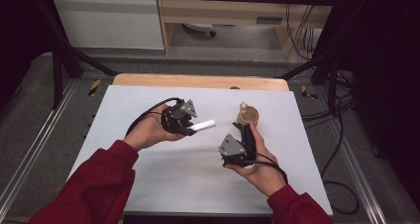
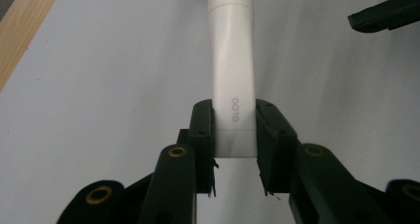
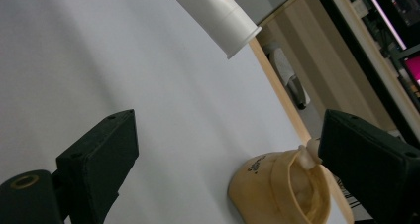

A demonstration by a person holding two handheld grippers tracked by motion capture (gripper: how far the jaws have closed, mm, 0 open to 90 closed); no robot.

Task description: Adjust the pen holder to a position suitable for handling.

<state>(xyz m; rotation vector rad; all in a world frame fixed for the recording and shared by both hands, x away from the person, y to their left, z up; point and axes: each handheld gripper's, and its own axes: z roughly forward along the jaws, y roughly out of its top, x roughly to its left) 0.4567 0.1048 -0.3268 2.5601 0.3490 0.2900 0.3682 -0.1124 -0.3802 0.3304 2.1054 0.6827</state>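
Nearest in the high view: two dark red sleeves [image 1: 94, 184] coming in from the bottom edge, over a big white table top [image 1: 163, 174]

Next, the right hand [image 1: 260, 172] with the right gripper [image 1: 244, 126], pointing away toward the far side. Black jaws standing wide apart in the right gripper view, nothing between them. Just past those jaws, a small round tan cup-shaped thing [image 3: 285, 192] resting on the white top, with a pale knob at its far rim. Not touched by the jaws

A bit farther and to the left, the left hand [image 1: 148, 132] with the left gripper [image 2: 236, 140], pointing across toward the right side. Clamped tight on a smooth white plastic tube [image 2: 232, 80], both black pads pressing on its flat end, where small grey letters read GLOO. Tube sticking straight out from the jaws, held up off the table, its round cap end [image 3: 237, 30] hanging in the air near the tan thing but apart from it

Farther back, a strip of light wooden table edge [image 1: 198, 80], then grey floor and black frame legs [image 1: 59, 70]
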